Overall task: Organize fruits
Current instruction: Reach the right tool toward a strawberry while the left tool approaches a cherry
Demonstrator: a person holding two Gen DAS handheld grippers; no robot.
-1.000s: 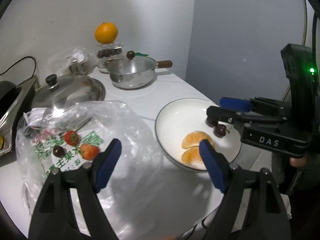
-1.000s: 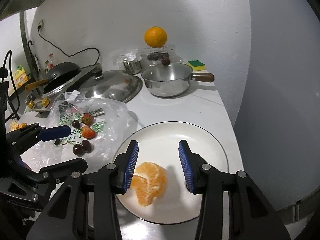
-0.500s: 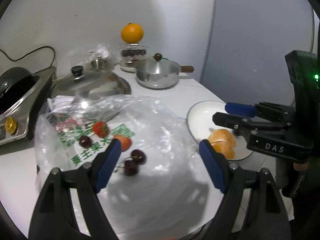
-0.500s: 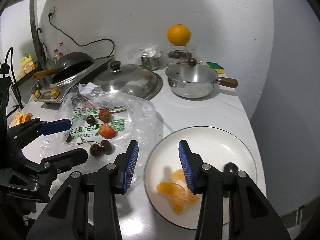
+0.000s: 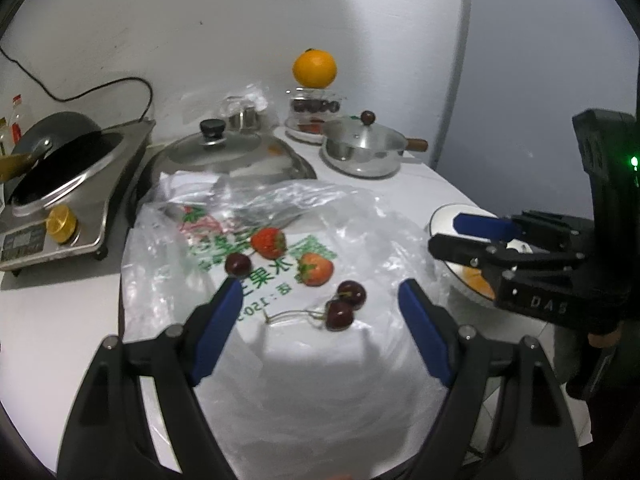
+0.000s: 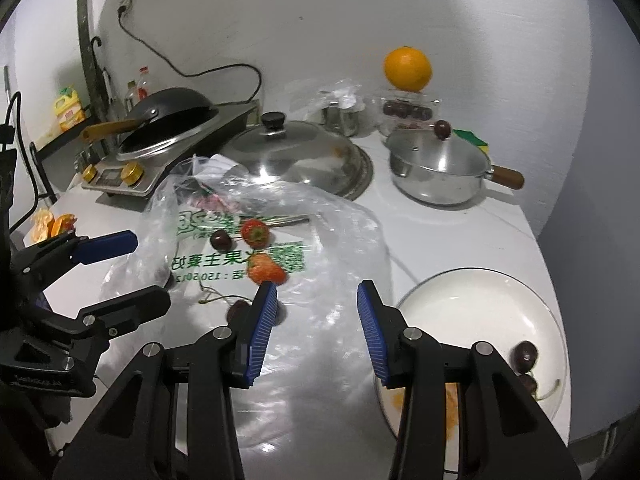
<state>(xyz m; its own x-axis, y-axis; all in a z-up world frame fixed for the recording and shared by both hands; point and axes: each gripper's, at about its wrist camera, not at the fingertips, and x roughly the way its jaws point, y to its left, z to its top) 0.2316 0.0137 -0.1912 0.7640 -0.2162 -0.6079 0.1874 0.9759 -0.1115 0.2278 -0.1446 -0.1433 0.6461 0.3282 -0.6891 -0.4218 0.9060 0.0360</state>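
Strawberries [image 5: 269, 243] and cherries [image 5: 346, 306] are spread on the plastic bag [image 5: 360, 360] left of the plate [image 6: 480, 304], awaiting transfer. Both the left gripper [image 5: 320, 308] and right gripper [image 6: 317, 312] are held open, empty, above the bag.

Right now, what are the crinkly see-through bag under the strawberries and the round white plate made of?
The crinkly see-through bag looks like thin glossy plastic film: it wrinkles, shines, and the white counter shows through its green print. The round white plate seems to be glazed ceramic, smooth with a soft sheen and a thin dark rim, though enamel or hard plastic can't be ruled out.
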